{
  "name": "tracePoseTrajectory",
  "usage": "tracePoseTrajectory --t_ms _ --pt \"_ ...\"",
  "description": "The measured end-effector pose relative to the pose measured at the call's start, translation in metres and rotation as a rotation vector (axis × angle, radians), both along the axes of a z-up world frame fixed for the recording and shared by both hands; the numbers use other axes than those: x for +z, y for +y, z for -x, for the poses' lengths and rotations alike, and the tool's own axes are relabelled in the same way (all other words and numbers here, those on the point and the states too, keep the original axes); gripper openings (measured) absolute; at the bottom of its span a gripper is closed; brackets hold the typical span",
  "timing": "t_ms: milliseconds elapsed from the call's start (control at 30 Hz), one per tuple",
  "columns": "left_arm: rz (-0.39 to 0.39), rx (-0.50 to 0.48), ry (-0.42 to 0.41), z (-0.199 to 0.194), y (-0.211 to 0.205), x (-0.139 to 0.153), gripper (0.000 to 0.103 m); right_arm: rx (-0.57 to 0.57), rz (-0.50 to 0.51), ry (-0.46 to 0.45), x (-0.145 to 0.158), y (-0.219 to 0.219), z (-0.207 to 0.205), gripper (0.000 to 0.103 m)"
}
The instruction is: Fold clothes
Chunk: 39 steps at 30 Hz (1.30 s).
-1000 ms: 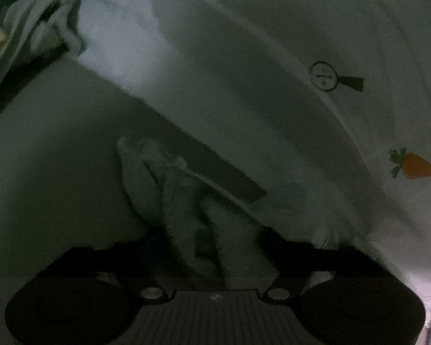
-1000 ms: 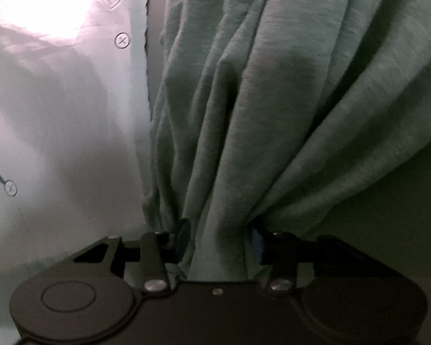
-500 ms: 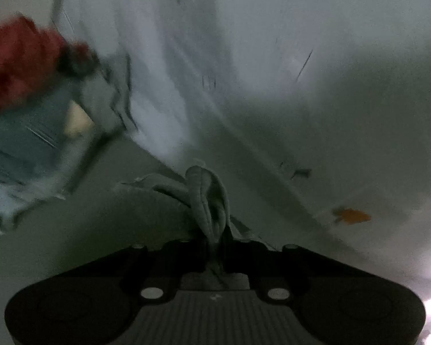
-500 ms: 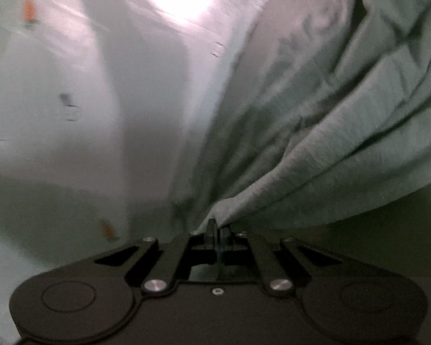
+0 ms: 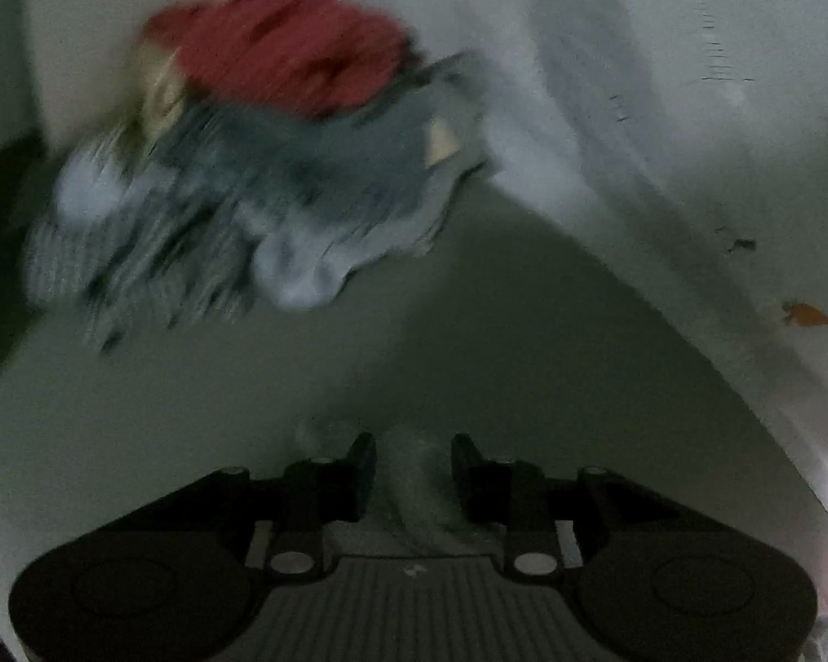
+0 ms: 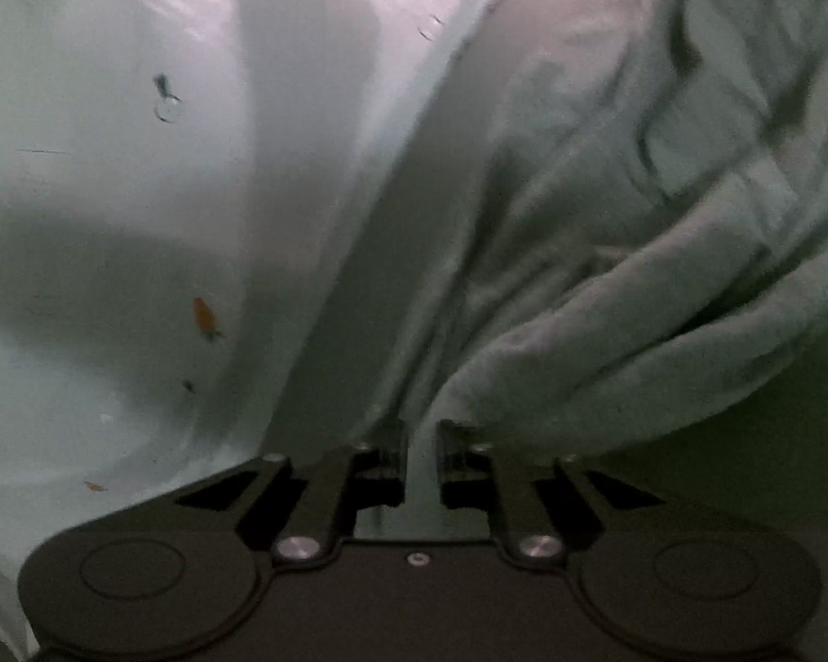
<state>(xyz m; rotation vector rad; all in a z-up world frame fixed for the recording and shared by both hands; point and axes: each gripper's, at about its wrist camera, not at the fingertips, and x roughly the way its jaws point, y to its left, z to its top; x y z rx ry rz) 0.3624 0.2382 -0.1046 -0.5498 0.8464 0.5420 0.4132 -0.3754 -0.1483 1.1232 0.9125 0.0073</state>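
Both tools sit at the bottom of their own views. On the left tool the jaws have just been opening and now stand apart, with a bunched fold of the pale green garment lying loose between them; the fingers are clear of the cloth on both sides, as far as the dim picture lets one tell. On the right tool the jaws have also just been opening, to a narrow gap. A thin edge of the same green garment runs through that gap, and whether the pads still pinch it cannot be told.

From the right tool the garment rises up and to the right in long soft folds, its long axis slanting from the jaws toward the upper right corner. It lies on a white sheet printed with small carrots and dark marks.

In the left wrist view a blurred pile of clothes lies well ahead of the tool, red on top, grey-blue beneath. A flat grey-green expanse, perhaps more of the garment, fills the space between pile and tool.
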Motion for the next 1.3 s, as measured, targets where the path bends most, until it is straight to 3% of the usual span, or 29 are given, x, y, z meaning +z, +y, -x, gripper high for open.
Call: tracePoseTrajectory --t_ms 33,167,233,400,533,700,800,867,1033,1067,1100,1133,1167,1200,1300 --pt "0.01 0.002 0.006 0.01 0.001 -0.006 0.042 -0.005 0.004 0.011 -0.003 -0.002 0.001 0.018" --pt "0.054 -0.007 0.081 0.042 0.008 -0.037 0.043 -0.03 0.055 0.062 -0.014 -0.008 0.016 0.022" --pt "0.117 -0.025 0.076 0.048 0.008 -0.05 0.043 -0.055 0.074 0.095 -0.019 -0.009 0.039 0.024" --pt "0.238 -0.021 0.025 0.035 0.009 -0.075 0.055 -0.161 0.1 0.141 -0.034 -0.026 0.047 0.032" --pt "0.219 -0.038 0.048 0.014 0.001 -0.083 0.056 -0.296 0.116 0.143 -0.034 -0.053 0.059 0.045" --pt "0.161 -0.049 0.098 -0.001 -0.012 -0.086 0.054 -0.385 0.242 0.209 -0.037 -0.09 0.077 0.046" --pt "0.154 -0.049 0.1 -0.003 -0.015 -0.086 0.041 -0.445 0.317 0.246 -0.042 -0.108 0.086 0.046" --pt "0.137 -0.041 0.115 -0.005 -0.018 -0.085 0.021 -0.49 0.362 0.259 -0.046 -0.121 0.088 0.047" --pt "0.156 0.001 0.084 -0.004 -0.019 -0.08 0.002 -0.54 0.376 0.23 -0.057 -0.145 0.076 0.049" --pt "0.147 0.008 0.071 -0.004 -0.019 -0.077 0.001 -0.536 0.393 0.227 -0.059 -0.148 0.07 0.048" --pt "0.139 0.013 0.058 -0.005 -0.019 -0.075 0.001 -0.524 0.411 0.222 -0.058 -0.151 0.066 0.038" --pt "0.129 0.018 0.046 -0.006 -0.019 -0.071 0.001 -0.51 0.428 0.218 -0.057 -0.153 0.063 0.013" --pt "0.121 0.025 0.032 -0.006 -0.019 -0.066 0.001 -0.505 0.427 0.208 -0.054 -0.155 0.061 0.003" --pt "0.117 0.034 0.015 -0.007 -0.018 -0.059 0.001 -0.503 0.423 0.198 -0.05 -0.157 0.06 0.003" --pt "0.081 0.053 -0.074 -0.01 -0.015 -0.023 0.001 -0.507 0.451 0.038 -0.009 -0.16 0.053 0.003"
